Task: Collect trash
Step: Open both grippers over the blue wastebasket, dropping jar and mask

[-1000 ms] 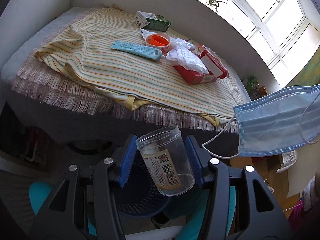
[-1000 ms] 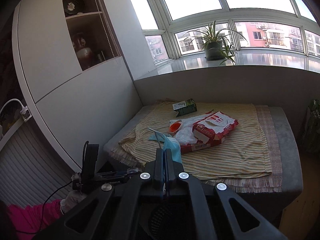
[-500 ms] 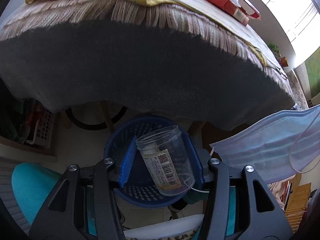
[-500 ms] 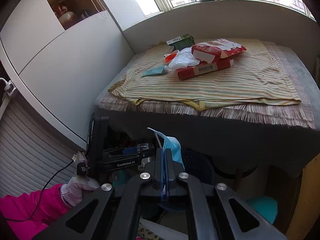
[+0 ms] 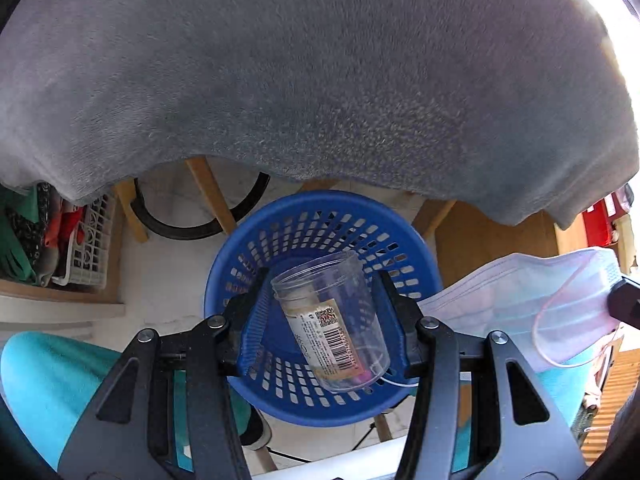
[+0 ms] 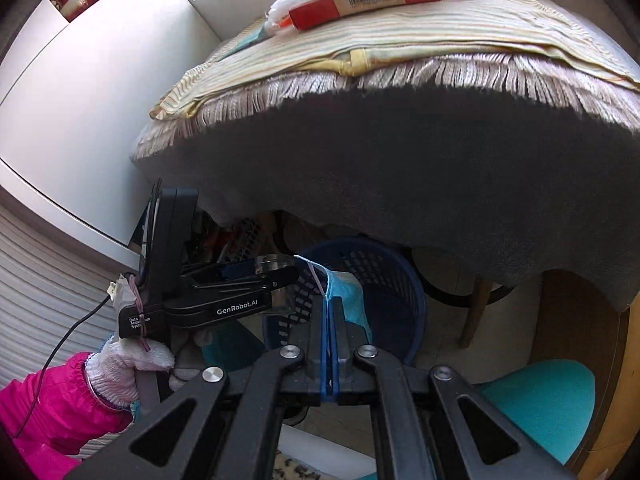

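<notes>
Our left gripper (image 5: pixel 320 312) fingers clamp the clear jar (image 5: pixel 332 320) above the blue basket (image 5: pixel 320 224), hiding its floor. Our right gripper (image 6: pixel 329 312) fingers pinch the mask (image 6: pixel 348 296), mostly hidden.

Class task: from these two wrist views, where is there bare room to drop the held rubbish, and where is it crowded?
Free: the round blue plastic basket's bare mesh floor, ringed by its rim, and pale floor left of it. Crowded: the white crate stuffed with cloths further left, and chair legs behind.
</notes>
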Demonstrator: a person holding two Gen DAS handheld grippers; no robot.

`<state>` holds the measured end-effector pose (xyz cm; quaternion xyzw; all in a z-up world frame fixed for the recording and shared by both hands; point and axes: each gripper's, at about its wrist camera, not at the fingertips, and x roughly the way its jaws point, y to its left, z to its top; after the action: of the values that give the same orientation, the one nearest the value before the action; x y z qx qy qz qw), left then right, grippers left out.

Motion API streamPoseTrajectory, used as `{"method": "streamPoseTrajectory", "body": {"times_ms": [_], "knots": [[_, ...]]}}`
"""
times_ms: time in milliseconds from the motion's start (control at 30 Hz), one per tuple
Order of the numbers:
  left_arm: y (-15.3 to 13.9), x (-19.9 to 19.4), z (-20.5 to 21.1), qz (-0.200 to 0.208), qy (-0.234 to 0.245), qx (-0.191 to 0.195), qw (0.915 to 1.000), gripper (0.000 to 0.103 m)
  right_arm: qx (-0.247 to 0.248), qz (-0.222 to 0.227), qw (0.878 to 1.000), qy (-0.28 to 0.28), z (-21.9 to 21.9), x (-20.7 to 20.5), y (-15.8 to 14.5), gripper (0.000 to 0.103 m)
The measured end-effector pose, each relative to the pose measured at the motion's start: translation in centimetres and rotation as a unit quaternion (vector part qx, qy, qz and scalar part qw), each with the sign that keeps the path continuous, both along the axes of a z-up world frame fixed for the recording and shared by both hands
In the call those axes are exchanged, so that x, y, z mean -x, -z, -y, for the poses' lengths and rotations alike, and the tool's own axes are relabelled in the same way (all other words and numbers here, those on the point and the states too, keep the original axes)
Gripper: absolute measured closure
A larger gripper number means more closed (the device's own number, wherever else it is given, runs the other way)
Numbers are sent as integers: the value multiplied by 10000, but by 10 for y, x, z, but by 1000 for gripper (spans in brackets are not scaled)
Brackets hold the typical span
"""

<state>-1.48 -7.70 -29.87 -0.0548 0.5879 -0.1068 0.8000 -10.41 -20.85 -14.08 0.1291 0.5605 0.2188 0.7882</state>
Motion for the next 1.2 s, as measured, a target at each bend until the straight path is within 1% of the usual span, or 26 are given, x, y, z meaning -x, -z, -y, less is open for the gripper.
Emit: {"method": "streamPoseTrajectory", "body": {"times_ms": [67,167,267,300,333,400,467,500,533,600,667,733,1000,1200], "knots": [[3,1,-2,11,17,-61,10000,51,87,-24,10000,-15,-4,-2,9,103],[8,-1,-2,-2,47,-124,9999,51,86,-125,9999,-40,-9,-3,20,103],[9,-2,-3,60,82,-216,9997,51,168,-112,9998,-75,-13,-3,26,98],[9,-2,-3,65,93,-252,9996,50,175,-110,9998,-78,-14,-4,28,95],[10,-2,-4,62,97,-267,9996,46,169,-95,9998,-75,-14,-4,28,83],[9,-3,-5,85,85,-270,9996,41,215,-33,9997,-69,-16,-2,27,66],[7,-3,-7,120,65,-285,9995,41,307,15,9995,-93,-17,-2,26,65],[6,-3,-8,125,65,-286,9995,41,338,34,9994,-117,-19,-2,24,58],[5,-3,-9,129,70,-288,9995,41,360,56,9993,-123,-19,-2,23,50],[2,-3,-9,178,81,-308,9993,41,407,114,9991,-100,-20,-2,21,44],[-3,-3,-9,248,89,-321,9991,41,438,145,9989,-85,-20,-3,18,41],[-9,-4,-9,318,109,-316,9989,41,434,177,9989,-82,-20,-4,14,34],[-43,-3,-12,714,208,-248,9969,41,524,452,9976,31,-12,-10,-5,19],[-82,-1,-20,1209,374,-122,9919,41,781,767,9939,105,-10,-18,-30,17]]}}
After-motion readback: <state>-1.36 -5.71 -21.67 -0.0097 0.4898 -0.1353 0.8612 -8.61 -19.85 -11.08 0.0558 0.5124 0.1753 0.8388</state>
